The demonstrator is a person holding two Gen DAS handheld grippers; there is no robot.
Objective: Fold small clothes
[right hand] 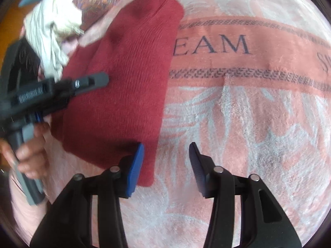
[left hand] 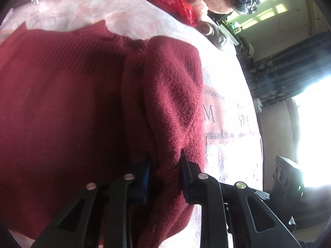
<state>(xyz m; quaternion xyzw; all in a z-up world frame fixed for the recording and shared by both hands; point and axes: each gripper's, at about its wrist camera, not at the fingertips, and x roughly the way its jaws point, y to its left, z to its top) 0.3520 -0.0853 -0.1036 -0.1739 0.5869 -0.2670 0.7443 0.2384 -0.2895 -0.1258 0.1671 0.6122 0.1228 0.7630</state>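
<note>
The left wrist view alone shows the left gripper point(left hand: 165, 165) clamped on a raised fold of the sweater point(left hand: 72, 103), with a red packet point(left hand: 175, 2) at 12 o'clock and a bright window point(left hand: 310, 113) at 3. The right wrist view alone shows the right gripper point(right hand: 166, 165), jaws apart, straddling the sweater's edge without pinching it, and the left hand point(right hand: 31, 155) at 9 o'clock. The sweater lies on a pink blanket point(right hand: 248, 124) printed with letters.

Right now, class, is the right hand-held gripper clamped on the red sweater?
No: the right hand-held gripper stands open, its pads beside the red sweater's edge.
</note>
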